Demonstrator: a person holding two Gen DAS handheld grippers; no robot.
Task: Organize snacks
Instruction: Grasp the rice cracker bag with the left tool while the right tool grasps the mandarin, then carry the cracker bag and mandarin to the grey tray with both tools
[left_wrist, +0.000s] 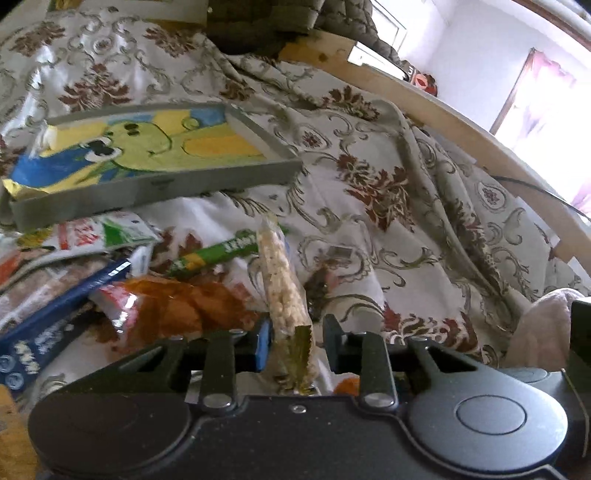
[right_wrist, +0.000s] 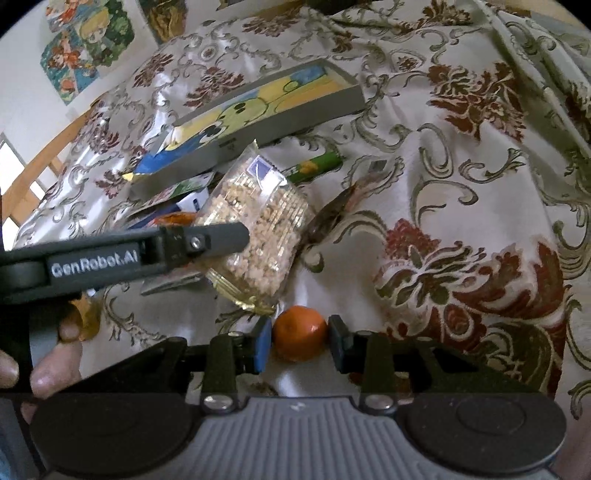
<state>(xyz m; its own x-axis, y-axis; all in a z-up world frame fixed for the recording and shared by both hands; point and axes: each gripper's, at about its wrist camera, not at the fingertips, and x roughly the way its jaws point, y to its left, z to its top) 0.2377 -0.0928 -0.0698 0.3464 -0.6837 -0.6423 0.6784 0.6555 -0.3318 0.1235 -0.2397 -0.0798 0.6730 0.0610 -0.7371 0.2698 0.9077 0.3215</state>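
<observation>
Clear bag (left_wrist: 282, 291) of pale puffed snack, standing on edge between the pads of the left hand-held gripper (left_wrist: 295, 341), jaws narrow; whether the pads press it cannot be told. Long axis runs from lower centre up toward mid frame. In the right wrist view it lies tilted, mid frame, over the packet pile (right_wrist: 177, 206). Orange (right_wrist: 300, 332), lower centre, pinched by the right hand-held gripper (right_wrist: 300, 341). Grey tray (left_wrist: 155, 184), upper left, holds a yellow-green packet (left_wrist: 147, 144). All on a floral cloth (left_wrist: 369, 177).
</observation>
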